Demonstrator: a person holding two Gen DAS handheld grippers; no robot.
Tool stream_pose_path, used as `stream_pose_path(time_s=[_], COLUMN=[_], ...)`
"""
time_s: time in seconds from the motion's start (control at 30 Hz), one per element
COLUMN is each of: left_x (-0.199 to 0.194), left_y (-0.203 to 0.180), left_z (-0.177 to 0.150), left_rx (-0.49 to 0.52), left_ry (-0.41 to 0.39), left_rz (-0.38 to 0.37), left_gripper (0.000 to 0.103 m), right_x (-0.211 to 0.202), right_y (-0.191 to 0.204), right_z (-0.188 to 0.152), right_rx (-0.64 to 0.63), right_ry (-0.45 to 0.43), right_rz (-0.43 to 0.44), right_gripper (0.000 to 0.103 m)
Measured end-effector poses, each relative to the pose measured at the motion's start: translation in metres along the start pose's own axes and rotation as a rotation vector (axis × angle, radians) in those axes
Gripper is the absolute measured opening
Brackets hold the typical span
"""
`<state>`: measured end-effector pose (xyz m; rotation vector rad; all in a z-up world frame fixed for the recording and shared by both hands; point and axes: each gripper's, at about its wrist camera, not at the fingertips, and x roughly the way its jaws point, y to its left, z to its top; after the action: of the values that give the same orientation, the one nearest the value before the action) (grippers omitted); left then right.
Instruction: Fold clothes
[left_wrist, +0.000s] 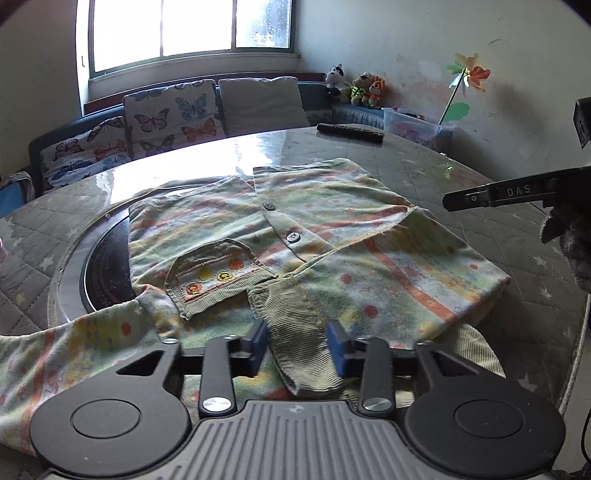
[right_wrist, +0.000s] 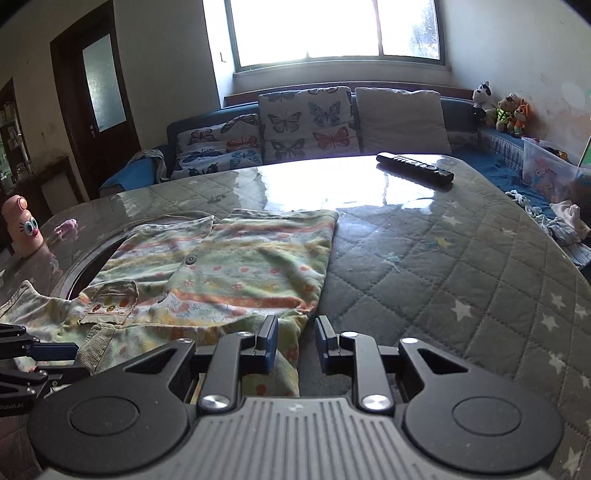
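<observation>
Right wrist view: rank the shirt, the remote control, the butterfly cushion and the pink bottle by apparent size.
1. shirt, nearest the camera, so partly flattered
2. butterfly cushion, though farthest away
3. remote control and pink bottle: too alike to rank

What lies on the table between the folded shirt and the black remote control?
Nothing: in the right wrist view, only bare glossy table separates the shirt from the remote control.
</observation>
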<state>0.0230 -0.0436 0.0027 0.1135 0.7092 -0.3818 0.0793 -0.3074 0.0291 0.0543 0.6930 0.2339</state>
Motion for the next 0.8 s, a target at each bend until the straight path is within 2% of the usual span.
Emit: stream_pose_path(time_s=[0.03,0.07,0.1,0.3,0.4,0.5,0.57,0.6,0.63,0.77,0.8], left_x=[0.0,-0.001,-0.006,-0.029,-0.023,-0.021,-0.02,-0.019,-0.017,-0.008,-0.006], left_y=[0.0,0.001,0.001,0.007,0.012,0.009,0.006,0.005,0.004,0.002,0.002], left_z=[0.0,0.002,0.004,0.017,0.014,0.005,0.002,0.0,-0.001,-0.004,-0.004], left_rx=[-0.001,-0.01,-0.016,-0.027,-0.046,-0.053,-0.048,-0.049,-0.049,-0.051,-0.053], left_ry=[0.0,-0.004,-0.018,-0.109,-0.064,-0.033,-0.021,-0.014,-0.007,0.023,0.029], left_rz=[0.006,0.008,0.013,0.046,0.02,-0.01,-0.014,-0.013,-0.007,-0.019,-0.028], left_gripper=[0.008,0.006,0.0,0.0,0.001,0.006,0.024,0.043,0.052,0.05,0.044], right_x=[0.001,0.001,0.002,0.003,0.007,0.006,0.005,0.004,0.004,0.002,0.001], right_y=[0.0,0.0,0.001,0.011,0.015,0.014,0.012,0.01,0.009,0.006,0.006], right_z=[-0.001,-0.002,-0.002,0.002,0.001,-0.002,-0.004,-0.006,-0.007,-0.01,-0.011], right_rx=[0.001,0.002,0.001,-0.026,-0.033,-0.028,-0.023,-0.019,-0.017,-0.007,-0.008], right_ry=[0.003,0.005,0.004,-0.02,-0.014,-0.01,-0.005,-0.001,0.002,0.003,0.003], right_rz=[-0.002,-0.004,-0.002,0.019,0.028,0.029,0.023,0.018,0.013,0.01,0.01], right_gripper=[0.021,0.021,0.021,0.021,0.021,0.021,0.021,0.021,0.021,0.021,0.021])
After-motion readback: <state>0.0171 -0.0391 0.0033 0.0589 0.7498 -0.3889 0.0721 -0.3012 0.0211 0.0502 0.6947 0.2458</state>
